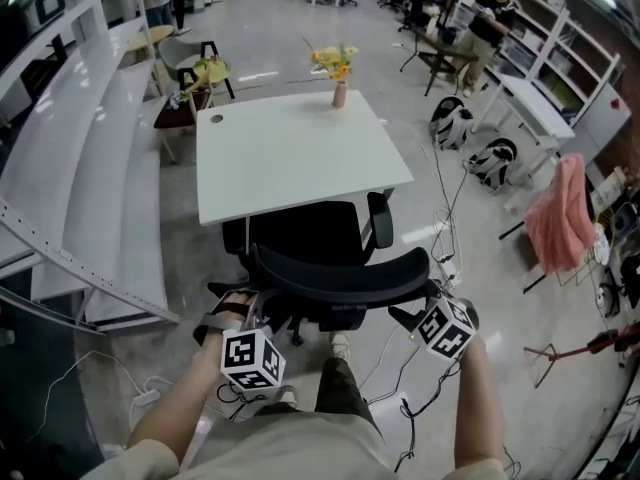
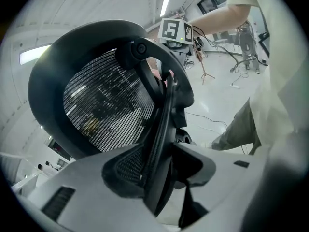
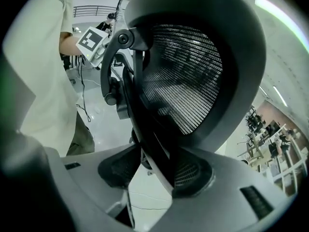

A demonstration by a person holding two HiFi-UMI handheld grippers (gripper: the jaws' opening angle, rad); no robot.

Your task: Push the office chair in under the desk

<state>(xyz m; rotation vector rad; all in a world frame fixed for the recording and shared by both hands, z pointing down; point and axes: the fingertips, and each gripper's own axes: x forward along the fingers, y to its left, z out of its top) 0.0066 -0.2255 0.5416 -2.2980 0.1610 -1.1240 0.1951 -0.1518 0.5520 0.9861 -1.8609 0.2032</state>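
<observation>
A black mesh office chair stands at the near edge of a white desk, its seat partly under the top. My left gripper is shut on the left rim of the backrest, my right gripper on the right rim. In the left gripper view the backrest fills the frame and its rim runs between the jaws of the left gripper. The right gripper view shows the backrest from the other side, its rim between the jaws of the right gripper.
A vase of yellow flowers stands at the desk's far edge. Long white shelving runs along the left. Cables lie on the floor near my feet. Bags and a pink cloth are at the right.
</observation>
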